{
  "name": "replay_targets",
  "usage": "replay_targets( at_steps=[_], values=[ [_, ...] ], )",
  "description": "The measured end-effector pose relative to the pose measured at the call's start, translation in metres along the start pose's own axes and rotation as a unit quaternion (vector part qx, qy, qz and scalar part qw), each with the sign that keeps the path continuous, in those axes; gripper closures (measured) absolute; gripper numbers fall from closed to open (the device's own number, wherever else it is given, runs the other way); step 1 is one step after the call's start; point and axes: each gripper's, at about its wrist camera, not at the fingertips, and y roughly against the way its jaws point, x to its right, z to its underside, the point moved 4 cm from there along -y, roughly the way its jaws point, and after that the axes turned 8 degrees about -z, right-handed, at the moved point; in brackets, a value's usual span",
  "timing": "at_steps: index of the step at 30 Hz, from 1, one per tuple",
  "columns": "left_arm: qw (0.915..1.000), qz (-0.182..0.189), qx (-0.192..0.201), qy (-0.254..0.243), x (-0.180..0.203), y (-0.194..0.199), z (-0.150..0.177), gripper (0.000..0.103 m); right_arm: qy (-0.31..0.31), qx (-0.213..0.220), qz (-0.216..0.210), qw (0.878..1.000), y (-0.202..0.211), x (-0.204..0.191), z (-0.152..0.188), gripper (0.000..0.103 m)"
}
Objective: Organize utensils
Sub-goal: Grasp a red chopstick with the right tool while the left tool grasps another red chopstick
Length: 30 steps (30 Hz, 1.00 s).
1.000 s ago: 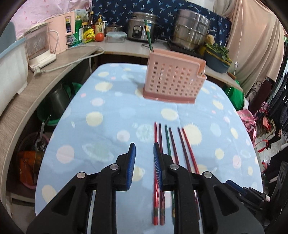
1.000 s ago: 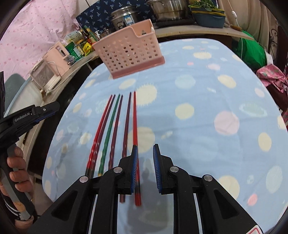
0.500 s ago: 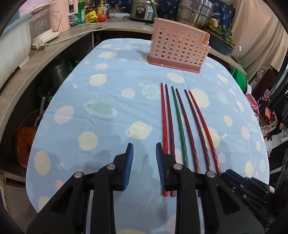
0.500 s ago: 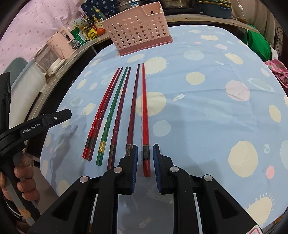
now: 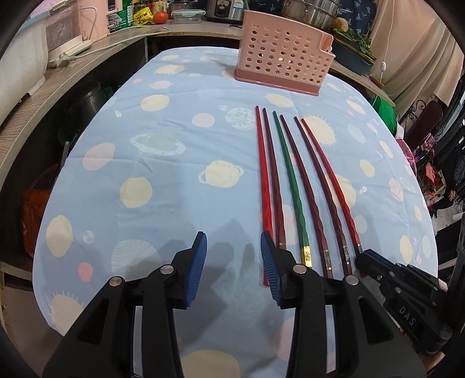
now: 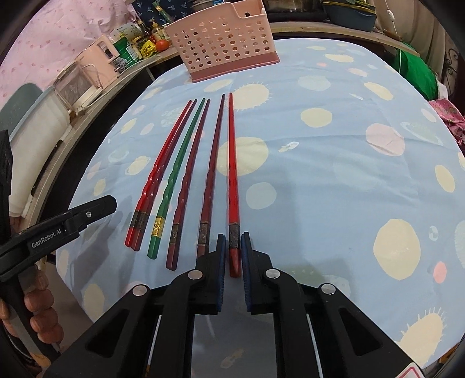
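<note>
Room light is even and fairly bright, no hard source in sight; the blue planet-print tablecloth [image 5: 162,139] reads clean with true colour. Soft, multiple grey shadows fall on the cloth just ahead of the left gripper [image 5: 232,247], so the light comes from above and behind. Mild sheen on the red chopstick [image 6: 232,162] and on the steel pot [image 5: 308,11] at the back, nothing blown out. Both fisheyes bend hard: table edge bows, counter [image 5: 32,99] curves, black vignette in the corners. Centre sharp; clutter at the right edge of the left view is dim and soft.
</note>
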Motion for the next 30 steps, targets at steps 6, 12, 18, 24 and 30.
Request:
replay_targets(
  at_steps=[6,12,18,24,30],
  values=[
    [0.9998,0.009,-0.010,-0.016,0.011,-0.002,0.010,0.066,-0.007,0.005,0.004,1.000,0.003,0.004,0.001,0.095],
    [0.9996,0.010,-0.017,-0.022,0.016,-0.007,0.014,0.066,-0.009,0.005,0.001,1.000,0.003,0.005,0.002,0.095],
    [0.9996,0.006,-0.023,-0.018,0.015,-0.013,0.015,0.066,-0.009,0.005,0.000,1.000,0.004,0.004,0.001,0.095],
    [0.9996,0.000,-0.018,-0.024,0.016,-0.014,0.014,0.067,-0.010,0.006,0.000,1.000,0.004,0.004,0.001,0.095],
    [0.9995,-0.005,-0.015,-0.027,0.017,-0.014,0.014,0.071,-0.009,0.005,0.001,1.000,0.004,0.004,0.002,0.095]
  ],
)
